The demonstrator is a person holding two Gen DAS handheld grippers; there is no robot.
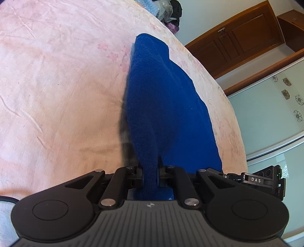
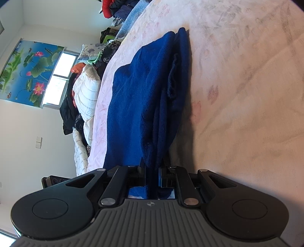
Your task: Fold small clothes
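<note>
A dark blue knitted garment [image 1: 163,98] lies on the pink bedspread [image 1: 57,85] and stretches away from me. My left gripper [image 1: 150,169] is shut on its near edge, the cloth bunched between the jaws. In the right wrist view the same blue garment [image 2: 136,98] lies in folded layers, with a ribbed cuff or sleeve [image 2: 173,79] on its right side. My right gripper [image 2: 152,169] is shut on its near edge too. The fingertips of both are hidden by the cloth.
The bedspread [image 2: 237,95] fills the right side. A pile of clothes and a white quilt [image 2: 85,91] lies along the bed's far side, near a window. Wooden cabinets [image 1: 237,41] and more clothes [image 1: 171,13] are beyond the bed. The other gripper's body [image 1: 266,180] shows at right.
</note>
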